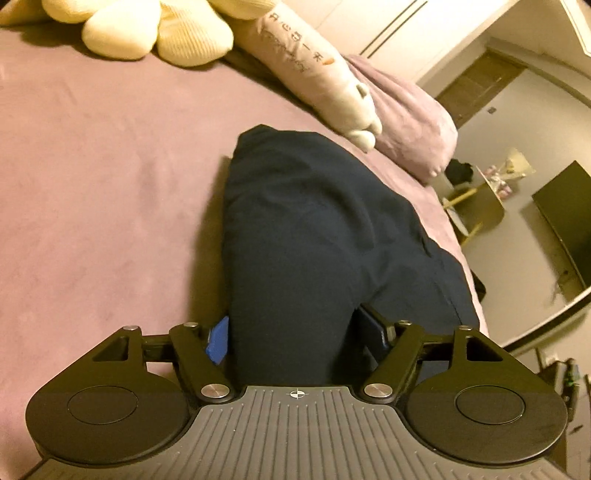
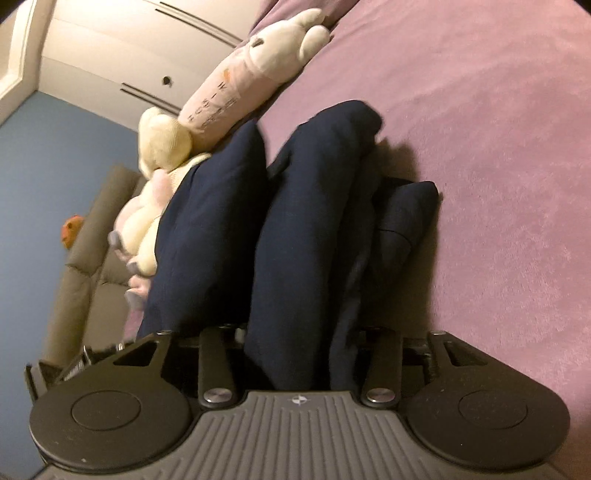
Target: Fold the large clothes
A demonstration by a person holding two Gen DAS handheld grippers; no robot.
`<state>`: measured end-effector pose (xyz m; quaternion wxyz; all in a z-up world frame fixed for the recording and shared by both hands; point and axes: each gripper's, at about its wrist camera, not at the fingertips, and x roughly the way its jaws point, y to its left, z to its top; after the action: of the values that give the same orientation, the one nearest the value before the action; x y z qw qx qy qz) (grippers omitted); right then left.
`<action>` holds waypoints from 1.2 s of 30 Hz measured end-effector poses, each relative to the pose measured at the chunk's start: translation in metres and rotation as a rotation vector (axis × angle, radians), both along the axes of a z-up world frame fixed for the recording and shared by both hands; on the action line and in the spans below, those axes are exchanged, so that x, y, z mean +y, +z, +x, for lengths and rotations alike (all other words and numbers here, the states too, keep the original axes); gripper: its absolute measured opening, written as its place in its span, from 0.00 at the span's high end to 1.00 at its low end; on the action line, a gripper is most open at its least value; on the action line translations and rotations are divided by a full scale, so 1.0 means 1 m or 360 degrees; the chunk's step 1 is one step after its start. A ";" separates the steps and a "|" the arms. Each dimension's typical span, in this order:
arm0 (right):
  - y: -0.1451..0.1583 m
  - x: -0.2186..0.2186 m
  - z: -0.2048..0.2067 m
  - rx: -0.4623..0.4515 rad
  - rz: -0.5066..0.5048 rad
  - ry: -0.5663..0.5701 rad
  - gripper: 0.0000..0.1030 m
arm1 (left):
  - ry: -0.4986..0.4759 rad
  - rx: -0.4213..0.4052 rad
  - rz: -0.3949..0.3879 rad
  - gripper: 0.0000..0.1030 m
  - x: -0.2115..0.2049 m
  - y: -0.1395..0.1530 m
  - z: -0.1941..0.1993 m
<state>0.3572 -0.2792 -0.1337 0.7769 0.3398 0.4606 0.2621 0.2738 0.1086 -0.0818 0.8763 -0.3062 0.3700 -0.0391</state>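
So the bed [image 1: 92,192] takes up most of both shots, covered in a mauve-pink fuzzy sheet. In the left wrist view it fills the whole left side and top; in the right wrist view it's the entire right half.

Next biggest is the dark navy garment [image 1: 306,236], bunched into a thick bundle running from the middle of the left wrist frame down to the bottom centre. In the right wrist view the same garment [image 2: 295,240] stands up in three puffy folds, centre frame, tilting toward the upper right.

Plush toys sit along the top of the left wrist view: a long pink-and-white plush [image 1: 314,70] lying diagonally at upper centre, with a cream plush [image 1: 155,33] at upper left. A mauve pillow [image 1: 410,118] sits at upper right, just behind the long one.

The left gripper [image 1: 295,332] at bottom centre has its jaws closed on the navy fabric, the cloth packed between the blue pads. The right gripper [image 2: 299,339], bottom centre of its own view, is also clamped on a thick fold, with the pads buried in the cloth.
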 end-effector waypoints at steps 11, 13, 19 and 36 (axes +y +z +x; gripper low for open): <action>0.035 -0.059 -0.109 -0.0069 0.0291 -0.0207 0.36 | -0.0101 -0.0173 0.0368 0.10 -0.030 0.023 -0.134; 0.034 -0.050 -0.127 -0.0032 0.0331 -0.0201 0.36 | -0.0180 -0.0133 0.0402 0.10 -0.039 0.017 -0.146; 0.043 -0.001 -0.136 -0.0002 0.0107 -0.0119 0.40 | -0.0176 -0.0008 0.0514 0.11 -0.062 -0.006 -0.128; 0.031 0.038 -0.135 -0.0144 -0.0547 -0.0182 0.50 | 0.0022 -0.0023 0.0522 0.09 -0.034 0.033 -0.146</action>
<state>0.2225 -0.2411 -0.1025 0.8571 0.2156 0.4431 0.1499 0.1275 0.0743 -0.0484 0.9174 -0.1613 0.3628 0.0257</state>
